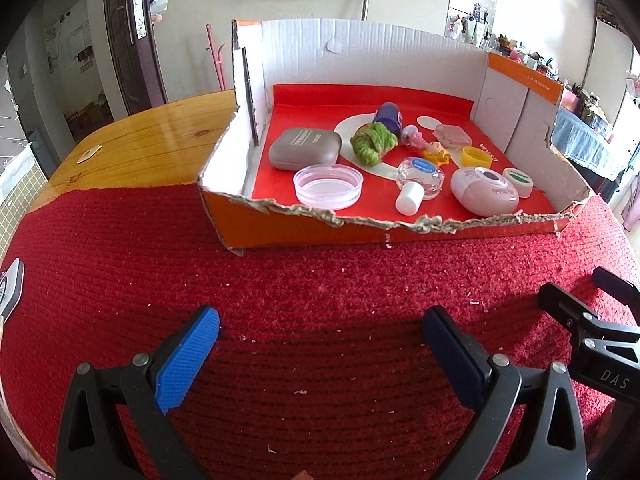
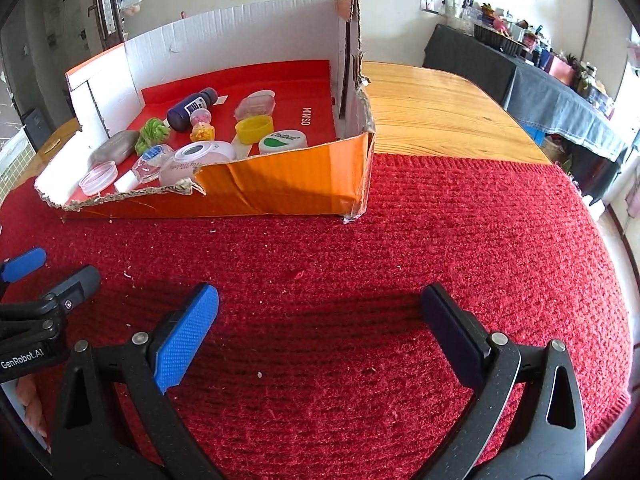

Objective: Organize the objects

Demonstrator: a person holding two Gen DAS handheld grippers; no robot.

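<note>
Both tongs, left [image 1: 321, 330] and right [image 2: 319, 308], hover side by side, spread wide and empty; red mat [image 1: 320, 280] below.

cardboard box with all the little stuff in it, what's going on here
A person holds a hand-held gripper in each hand. The left hand-held gripper and right hand-held gripper are both open and empty, above the red mat. The small items, such as a grey case, purple bottle and yellow cap, all lie inside the cardboard box.
</note>
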